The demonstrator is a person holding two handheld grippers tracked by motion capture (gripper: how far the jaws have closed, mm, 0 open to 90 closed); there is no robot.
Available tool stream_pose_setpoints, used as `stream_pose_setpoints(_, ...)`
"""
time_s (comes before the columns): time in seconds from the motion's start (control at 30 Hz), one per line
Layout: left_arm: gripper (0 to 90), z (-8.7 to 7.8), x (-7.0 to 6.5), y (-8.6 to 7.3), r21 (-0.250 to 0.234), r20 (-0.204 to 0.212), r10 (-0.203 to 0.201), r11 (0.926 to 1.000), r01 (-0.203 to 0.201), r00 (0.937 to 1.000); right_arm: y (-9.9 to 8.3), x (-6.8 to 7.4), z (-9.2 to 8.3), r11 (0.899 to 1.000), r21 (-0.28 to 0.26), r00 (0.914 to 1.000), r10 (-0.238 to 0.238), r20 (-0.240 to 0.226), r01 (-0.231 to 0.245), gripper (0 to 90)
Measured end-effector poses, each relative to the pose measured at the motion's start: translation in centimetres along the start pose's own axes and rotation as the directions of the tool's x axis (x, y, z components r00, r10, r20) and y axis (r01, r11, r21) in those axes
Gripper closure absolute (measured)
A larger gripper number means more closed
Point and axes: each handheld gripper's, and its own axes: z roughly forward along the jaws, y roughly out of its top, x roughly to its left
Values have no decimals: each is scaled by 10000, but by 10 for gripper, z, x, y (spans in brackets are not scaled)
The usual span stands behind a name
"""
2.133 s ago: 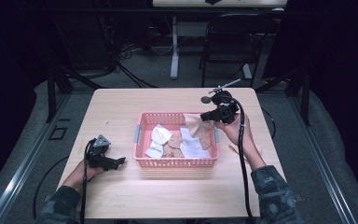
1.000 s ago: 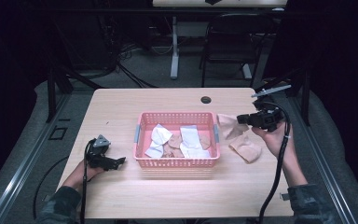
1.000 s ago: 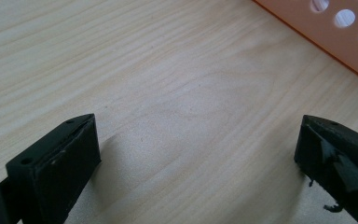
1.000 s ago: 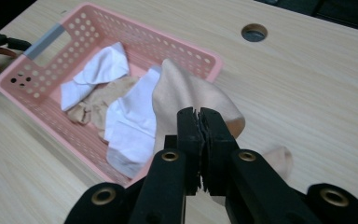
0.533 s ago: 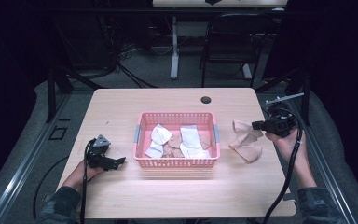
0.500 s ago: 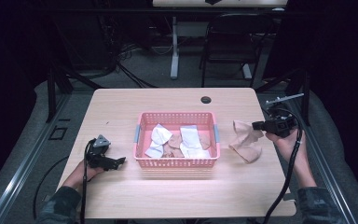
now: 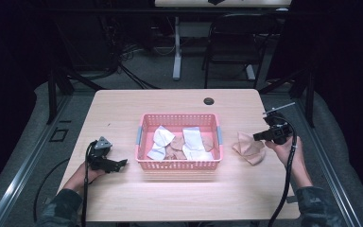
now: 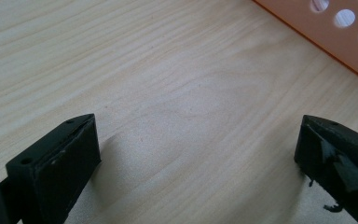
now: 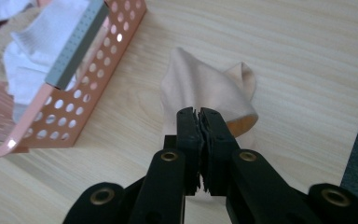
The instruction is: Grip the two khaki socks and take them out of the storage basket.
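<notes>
Beige sock (image 9: 205, 86) clamped in right gripper (image 9: 199, 114), lowered onto table (image 7: 123, 109) at 3 o'clock of pink basket (image 7: 144, 124), apparently for sorting out. Left gripper (image 8: 196, 154) parked, jaws spread, nothing held.

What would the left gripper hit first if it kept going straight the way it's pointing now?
Most likely the pink basket. The left gripper rests low on the table, jaws open, aimed at the basket's near left corner, with bare wood between; its perforated wall shows just ahead, though exact alignment is uncertain.
</notes>
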Motion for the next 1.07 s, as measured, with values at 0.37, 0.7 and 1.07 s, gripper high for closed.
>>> stream_pose_setpoints(0.37,0,0,0,0,1,1,0,10000,0,10000,-13,-14,40,9868,1597,9995,254,186,-280,834)
stream_pose_setpoints(0.7,0,0,0,0,3,0,16,10000,-16,10000,-16,-24,27,9937,996,9973,560,-465,-512,294)
stream_pose_setpoints(1.07,0,0,0,0,2,-1,16,10000,-16,10000,-14,-28,12,9982,285,9957,544,-755,-524,82)
